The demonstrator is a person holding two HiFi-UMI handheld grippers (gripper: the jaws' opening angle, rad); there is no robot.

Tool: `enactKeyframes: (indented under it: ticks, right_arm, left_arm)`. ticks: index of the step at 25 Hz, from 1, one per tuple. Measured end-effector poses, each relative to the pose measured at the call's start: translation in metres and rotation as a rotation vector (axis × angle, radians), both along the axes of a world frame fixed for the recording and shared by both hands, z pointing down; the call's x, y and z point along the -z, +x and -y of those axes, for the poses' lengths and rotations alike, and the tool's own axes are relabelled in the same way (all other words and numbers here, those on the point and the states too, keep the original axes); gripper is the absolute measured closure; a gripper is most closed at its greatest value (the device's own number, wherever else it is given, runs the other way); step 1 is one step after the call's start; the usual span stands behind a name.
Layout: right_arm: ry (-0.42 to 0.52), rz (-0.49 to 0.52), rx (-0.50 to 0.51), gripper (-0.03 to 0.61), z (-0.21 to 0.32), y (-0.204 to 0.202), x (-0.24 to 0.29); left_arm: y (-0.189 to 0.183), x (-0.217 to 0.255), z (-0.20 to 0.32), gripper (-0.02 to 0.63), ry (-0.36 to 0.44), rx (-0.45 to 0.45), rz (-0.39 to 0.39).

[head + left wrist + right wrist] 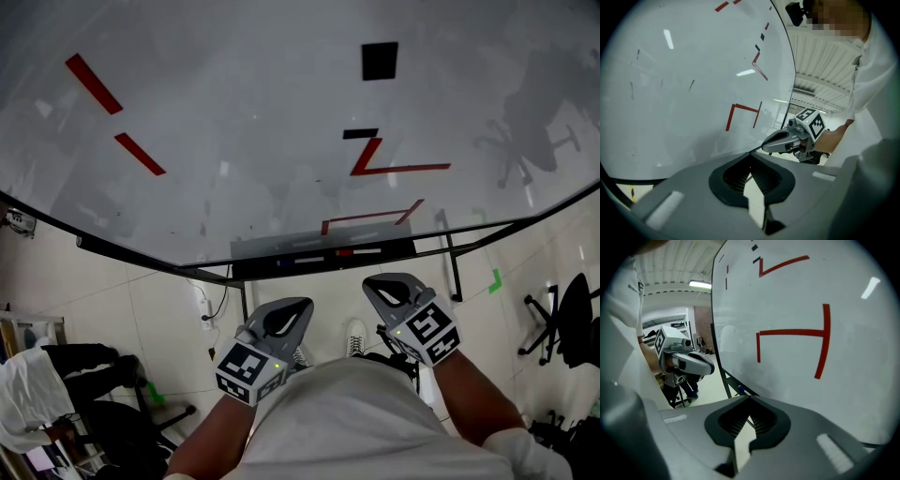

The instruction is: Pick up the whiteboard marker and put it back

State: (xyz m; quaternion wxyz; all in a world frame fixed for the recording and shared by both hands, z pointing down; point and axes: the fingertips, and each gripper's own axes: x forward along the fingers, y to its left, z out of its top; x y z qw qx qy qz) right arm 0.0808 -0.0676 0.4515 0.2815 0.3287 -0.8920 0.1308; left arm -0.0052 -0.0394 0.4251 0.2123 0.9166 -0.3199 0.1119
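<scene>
Lower centre-left: the left gripper (286, 317) is held low in front of the person, jaws pressed together with nothing between them; its own view shows the tips meeting on empty air. Above it, the board (234, 141) fills the upper frame. Centre: the tray (251, 270) along the board's lower edge carries two markers lying roughly in line, a blue marker (298, 261) on the left and a red marker (361, 251) on the right. Which one the task means cannot be determined. Neither gripper touches either marker. Right of centre: the right gripper (392, 291) sits just below the tray's right end, its jaws likewise closed and empty. Assessment: a marker is light and rigid, with a smooth round plastic barrel liable to roll or twist between the jaws. The recommended hold is across the mid-barrel, jaws square to its length and clear of the cap, with a moderate squeeze. The chosen gripper must spread its jaws before approach.
</scene>
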Motion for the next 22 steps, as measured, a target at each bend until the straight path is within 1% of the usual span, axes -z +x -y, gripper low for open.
enactKeyframes:
  ticks: [2, 4, 8, 10, 12, 17, 22]
  right_arm:
    - [-0.018, 0.024, -0.002, 0.577, -0.001, -0.001, 0.0]
    - [-0.049, 0.072, -0.006, 0.577, -0.003, -0.003, 0.002]
    - [-0.137, 0.227, -0.027, 0.577, -0.009, -0.009, 0.011]
    - [-0.159, 0.282, -0.04, 0.577, -0.01, -0.01, 0.015]
    - [-0.166, 0.305, -0.047, 0.577, -0.012, -0.01, 0.016]
    - [-0.16, 0.325, -0.049, 0.577, -0.015, -0.009, 0.023]
    - [-0.176, 0.328, -0.065, 0.577, -0.017, -0.005, 0.017]
  left_arm:
    - [0.0, 0.0, 0.001, 0.597, -0.001, -0.001, 0.001]
    - [0.0, 0.0, 0.001, 0.597, 0.0, -0.003, 0.0]
    - [0.0, 0.0, 0.002, 0.597, 0.001, -0.006, -0.002]
    - [0.0, 0.0, 0.002, 0.597, 0.0, -0.005, -0.002]
    - [0.0, 0.0, 0.002, 0.597, 0.0, -0.006, -0.002]
    - [-0.001, 0.001, 0.003, 0.597, 0.001, -0.003, -0.003]
    - [0.001, 0.002, 0.003, 0.597, 0.005, -0.011, -0.004]
